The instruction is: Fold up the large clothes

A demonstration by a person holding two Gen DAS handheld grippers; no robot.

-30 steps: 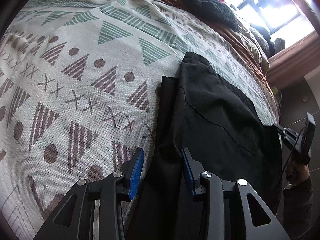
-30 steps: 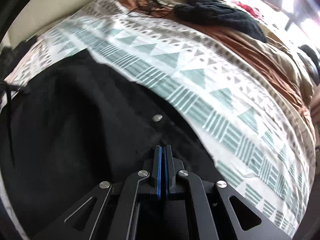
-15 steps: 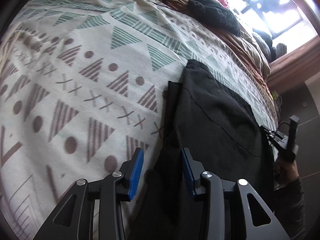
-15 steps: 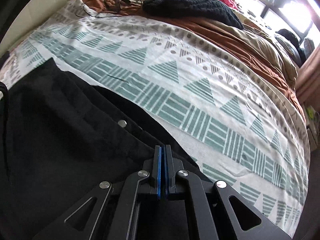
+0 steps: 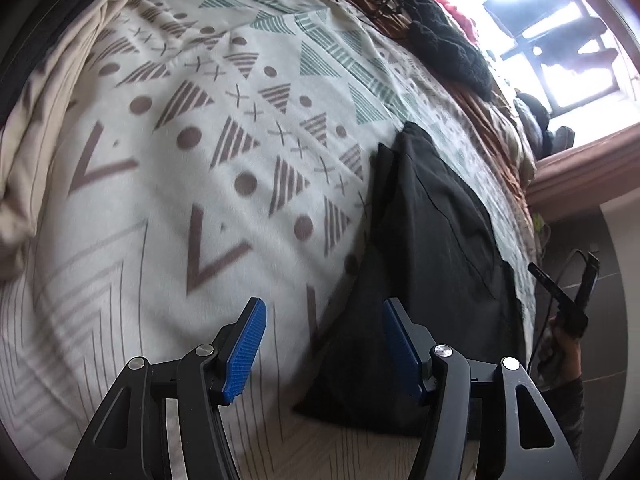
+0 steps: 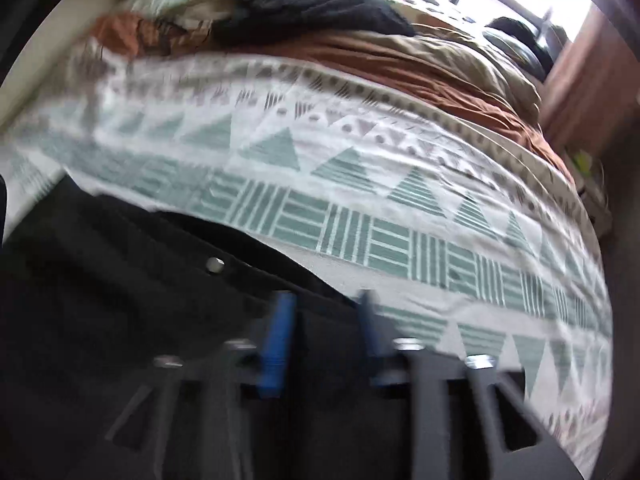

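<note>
- Left hand-held gripper (image 5: 322, 344): fingers apart, holding nothing; the black garment (image 5: 432, 248) lies ahead and to its right on the bed (image 5: 168, 208).
- Right hand-held gripper (image 6: 324, 332): blurred, fingers apart over the garment (image 6: 120, 320).
- No readable writing.
- Farther off: brown blanket (image 6: 420, 60), dark knit (image 5: 444, 48).

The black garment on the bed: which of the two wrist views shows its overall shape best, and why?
The left wrist view. There the black garment lies sharp and nearly whole, a long folded strip on the patterned bedspread. The right wrist view is motion-blurred and shows only one near section with a metal snap.
</note>
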